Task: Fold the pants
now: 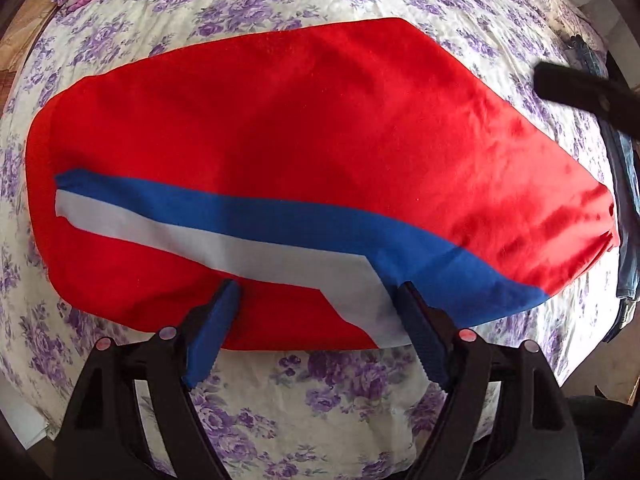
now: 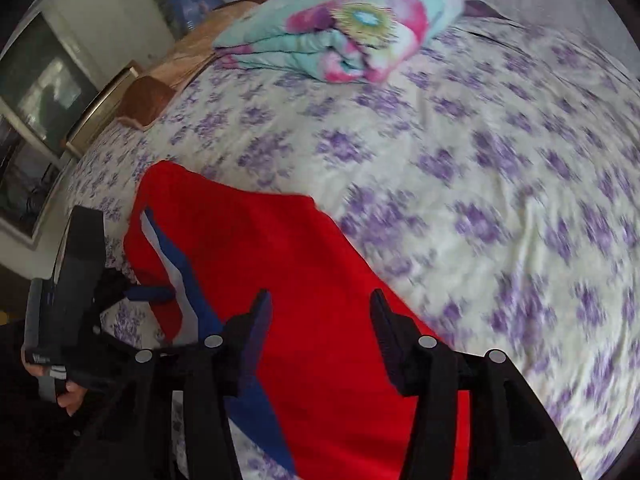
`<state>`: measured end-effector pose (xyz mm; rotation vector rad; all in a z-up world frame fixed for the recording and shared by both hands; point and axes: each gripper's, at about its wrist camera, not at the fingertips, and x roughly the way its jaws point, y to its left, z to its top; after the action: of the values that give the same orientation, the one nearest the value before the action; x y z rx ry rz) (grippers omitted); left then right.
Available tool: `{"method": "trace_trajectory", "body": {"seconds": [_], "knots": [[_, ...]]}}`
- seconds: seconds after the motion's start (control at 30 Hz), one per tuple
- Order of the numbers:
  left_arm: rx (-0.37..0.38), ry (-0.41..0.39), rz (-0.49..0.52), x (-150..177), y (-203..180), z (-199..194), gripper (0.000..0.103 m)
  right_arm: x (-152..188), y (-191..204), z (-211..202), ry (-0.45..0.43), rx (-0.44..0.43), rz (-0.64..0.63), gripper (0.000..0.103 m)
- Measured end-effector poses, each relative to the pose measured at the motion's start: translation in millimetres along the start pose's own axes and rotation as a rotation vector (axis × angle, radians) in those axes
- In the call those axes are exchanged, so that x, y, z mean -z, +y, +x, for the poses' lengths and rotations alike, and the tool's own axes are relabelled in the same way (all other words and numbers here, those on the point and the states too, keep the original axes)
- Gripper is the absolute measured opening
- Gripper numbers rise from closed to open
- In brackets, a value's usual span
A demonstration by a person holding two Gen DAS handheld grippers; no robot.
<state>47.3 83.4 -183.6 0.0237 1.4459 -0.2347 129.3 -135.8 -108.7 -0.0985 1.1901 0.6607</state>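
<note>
Red pants point(image 1: 280, 120) with a blue and a white side stripe lie folded flat on the flowered bedsheet point(image 1: 320, 400). My left gripper point(image 1: 318, 286) points straight down over their near edge. Its jaws are wide open, the blue pads point(image 1: 212, 332) astride the striped part and gripping nothing. In the blurred right wrist view the same pants point(image 2: 312, 280) run away from the camera. My right gripper point(image 2: 320, 296) hangs open above them with only red cloth seen behind the gap. A hand point(image 2: 68, 396) holds the left tool at that view's left edge.
A folded turquoise and pink quilt point(image 2: 340, 28) lies at the head of the bed. Blue denim clothes point(image 1: 624, 220) lie along the bed's right side. A dark blurred shape point(image 1: 580, 88) crosses the left view's upper right. A wooden bed frame point(image 2: 148, 96) and a window point(image 2: 40, 92) stand at left.
</note>
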Motion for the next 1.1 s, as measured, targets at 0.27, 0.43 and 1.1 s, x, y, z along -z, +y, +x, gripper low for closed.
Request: {"method": "trace_trajectory", "body": {"seconds": [0.27, 0.43, 1.1], "knots": [[0.027, -0.03, -0.067, 6.2, 12.7, -5.7, 0.078, -51.4, -9.0, 68.1, 0.175, -0.117, -0.119, 0.05], [0.051, -0.02, -0.108, 5.7, 23.7, -6.2, 0.079, -49.9, -9.2, 68.2, 0.155, -0.17, -0.128, 0.008], [0.101, -0.019, -0.114, -43.0, 23.7, -32.4, 0.074, -24.6, -17.3, -58.7, -0.065, 0.036, -0.064, 0.056]]}}
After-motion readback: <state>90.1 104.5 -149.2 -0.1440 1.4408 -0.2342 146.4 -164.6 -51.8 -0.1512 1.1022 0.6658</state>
